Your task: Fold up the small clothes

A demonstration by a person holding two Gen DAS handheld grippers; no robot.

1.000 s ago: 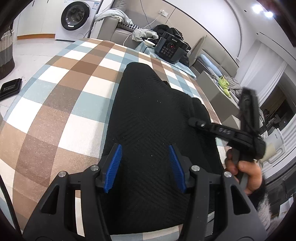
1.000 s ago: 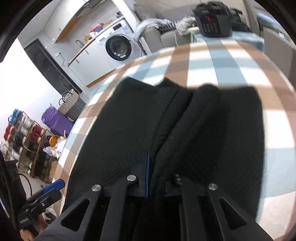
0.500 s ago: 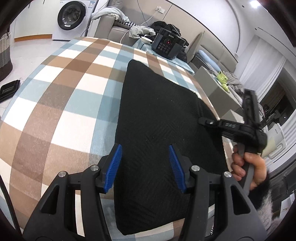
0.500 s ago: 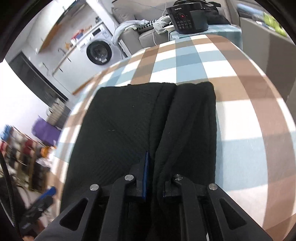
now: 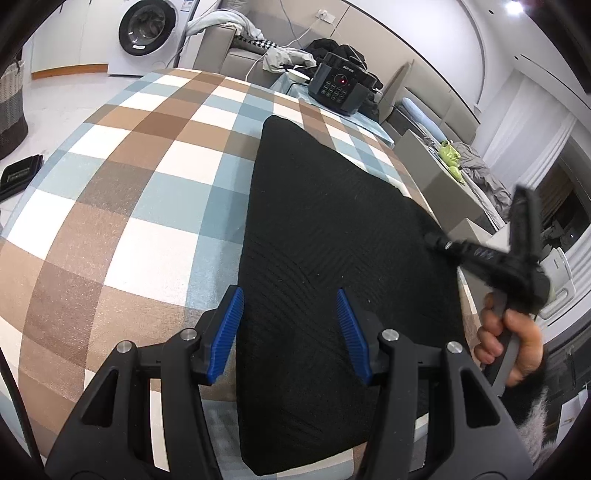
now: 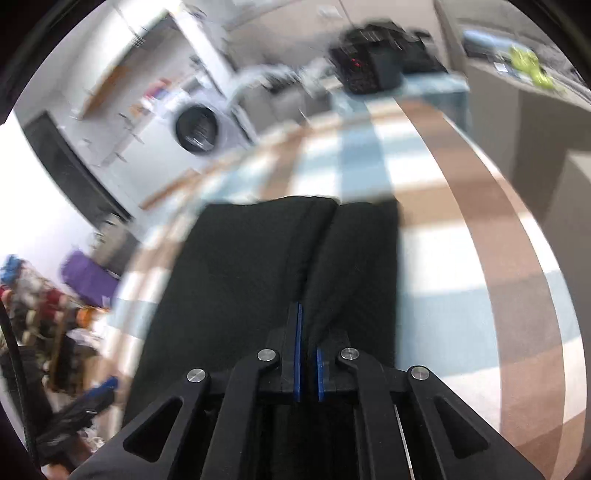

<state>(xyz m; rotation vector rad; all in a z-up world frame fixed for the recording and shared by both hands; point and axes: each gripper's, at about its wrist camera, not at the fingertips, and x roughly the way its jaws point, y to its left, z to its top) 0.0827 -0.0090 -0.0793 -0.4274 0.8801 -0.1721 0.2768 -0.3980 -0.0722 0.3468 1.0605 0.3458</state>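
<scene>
A black knit garment [image 5: 332, 240] lies flat on the checked tablecloth [image 5: 129, 221]. In the left wrist view my left gripper [image 5: 291, 326] hovers open over the garment's near end. Its blue pads [image 5: 231, 332] stand apart with nothing pressed between them. A hand [image 5: 513, 347] holds my right gripper [image 5: 434, 242] at the garment's right edge. In the right wrist view, which is motion-blurred, the right gripper [image 6: 308, 339] is shut on a raised fold of the black garment [image 6: 240, 277]. The cloth runs forward from the jaws in a ridge.
A black multi-cooker [image 5: 341, 86] stands at the table's far end. Beyond it are a sofa with clothes [image 5: 236, 44] and a washing machine [image 5: 147, 35]. A basket [image 5: 11, 103] and a flat black item [image 5: 20, 175] are on the floor to the left. The table's right edge runs next to grey furniture [image 5: 450, 192].
The right gripper has moved right with the garment's edge in it, pulling the bunched cloth out flat and taut. The left gripper has stayed put, still open.
</scene>
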